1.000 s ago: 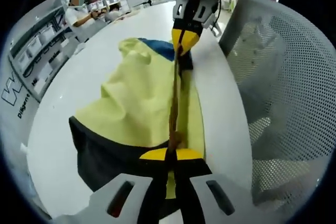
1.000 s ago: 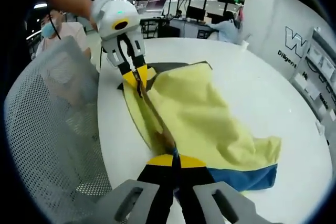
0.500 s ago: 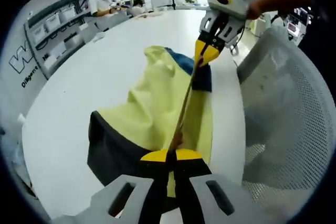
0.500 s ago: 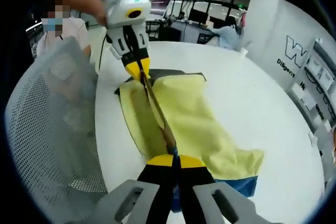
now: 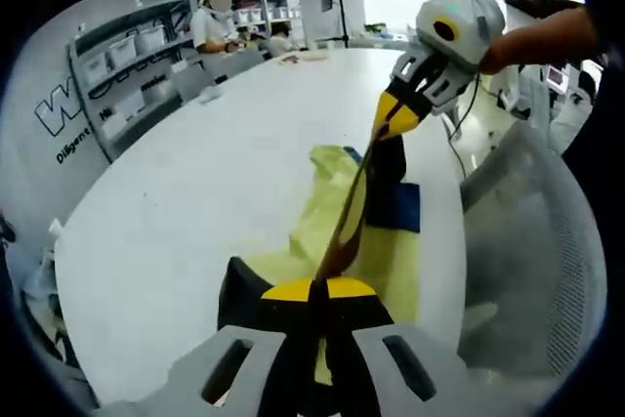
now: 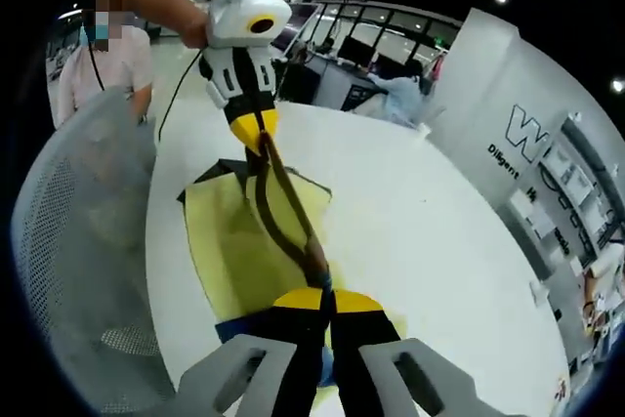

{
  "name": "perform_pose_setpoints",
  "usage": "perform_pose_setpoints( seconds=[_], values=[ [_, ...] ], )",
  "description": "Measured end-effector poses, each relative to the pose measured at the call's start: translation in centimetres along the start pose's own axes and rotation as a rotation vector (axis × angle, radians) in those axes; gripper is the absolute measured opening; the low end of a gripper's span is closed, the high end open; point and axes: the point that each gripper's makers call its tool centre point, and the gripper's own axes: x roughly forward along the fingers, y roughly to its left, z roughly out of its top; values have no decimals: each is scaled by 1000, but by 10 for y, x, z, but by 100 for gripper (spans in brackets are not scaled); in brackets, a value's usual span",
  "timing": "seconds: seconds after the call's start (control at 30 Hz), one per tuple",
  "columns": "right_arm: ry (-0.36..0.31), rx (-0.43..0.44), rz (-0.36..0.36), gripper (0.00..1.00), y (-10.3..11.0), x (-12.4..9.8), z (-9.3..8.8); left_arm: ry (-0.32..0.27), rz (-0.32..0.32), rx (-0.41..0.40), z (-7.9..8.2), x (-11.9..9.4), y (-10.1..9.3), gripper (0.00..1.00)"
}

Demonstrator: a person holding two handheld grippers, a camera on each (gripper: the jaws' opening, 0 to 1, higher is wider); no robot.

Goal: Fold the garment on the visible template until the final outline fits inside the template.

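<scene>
Both tongs are clamped on the yellow garment [image 5: 337,231]: the left tongs [image 5: 314,292] and right tongs [image 6: 323,292] lift one taut edge above the white worktop [image 5: 215,153], beside a mesh chair [image 6: 73,241].

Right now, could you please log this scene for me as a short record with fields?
surface: white table
garment: yellow garment with blue end, partly lifted
left claw: shut on garment edge
right claw: shut on garment edge
edge between claws: raised off the table, slightly sagging
template: dark sheet under garment
beside table: mesh chair
</scene>
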Motion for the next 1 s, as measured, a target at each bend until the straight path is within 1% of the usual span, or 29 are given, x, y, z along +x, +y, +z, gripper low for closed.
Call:
perform_pose_setpoints(
  seconds=[0.17, 0.37, 0.47, 0.67, 0.8, 1.0],
  values=[
    [2, -19, -18, 0, -14, -1, 7, -22, 29, 18, 19, -6, 14, 6],
    [-11, -49, -43, 0, -31, -7, 22, -26, 47, 55, 33, -14, 28, 6],
    [-23, -69, -56, 0, -40, -12, 30, -50, 63, 41, 43, -17, 36, 6],
    [-37, -71, -88, 0, -62, -20, 44, -83, 69, 14, 61, -23, 45, 6],
    [-42, -49, -117, 0, -78, -22, 52, -107, 85, 30, 76, -29, 52, 6],
    [-41, -55, -137, 0, -93, -21, 61, -116, 110, 54, 90, -35, 66, 6]
  ],
)
